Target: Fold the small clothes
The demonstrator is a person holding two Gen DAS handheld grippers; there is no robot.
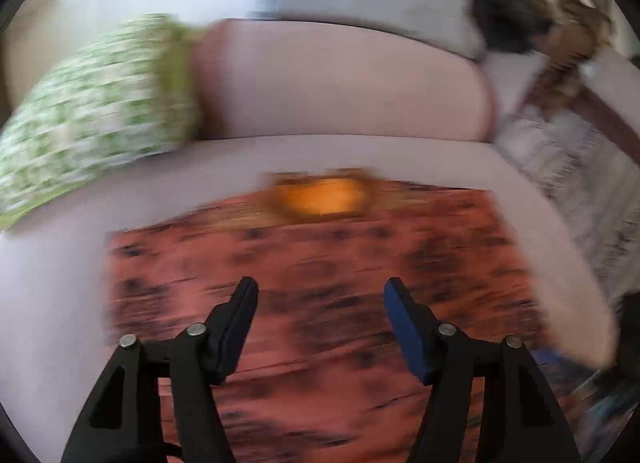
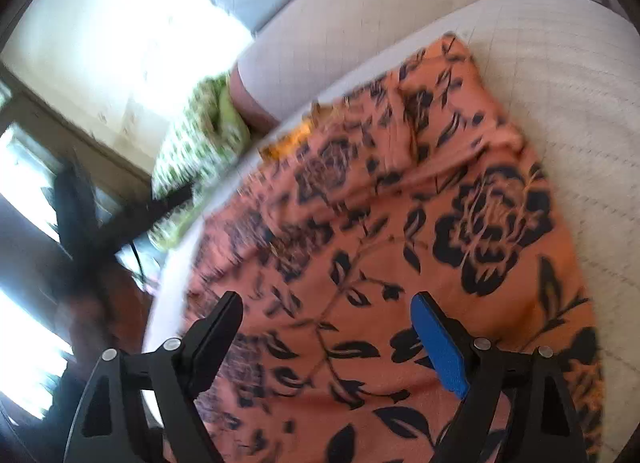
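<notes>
1. Lying at the left of the left wrist view is a green-and-white patterned cushion (image 1: 96,119), smeared by motion blur; in the right wrist view the same cushion (image 2: 200,143) sits left of centre, just past the garment's far edge.
2. Filling the lower middle of both views is the task's thing, an orange floral garment (image 1: 320,263) spread flat on a pale bed surface (image 1: 52,283). In the right wrist view the garment (image 2: 400,223) shows dark navy roses and leaves clearly, with a fold ridge in its upper part. A yellow-orange patch (image 1: 320,201) sits at the garment's far edge, too blurred to identify.
3. At the bottom centre of the left wrist view, the left gripper (image 1: 320,291) has its jaws spread wide above the cloth, with nothing between them.
4. At the bottom centre of the right wrist view, the right gripper (image 2: 327,303) is likewise spread wide over the print and holds nothing; its right finger carries a blue pad (image 2: 440,347).
5. Behind the garment a pale bolster pillow (image 1: 340,83) runs across the middle of the left wrist view.
6. At the right of that view lies a grey-white patterned cloth (image 1: 572,191), blurred.
7. No brand, label or writing can be read in either view.
</notes>
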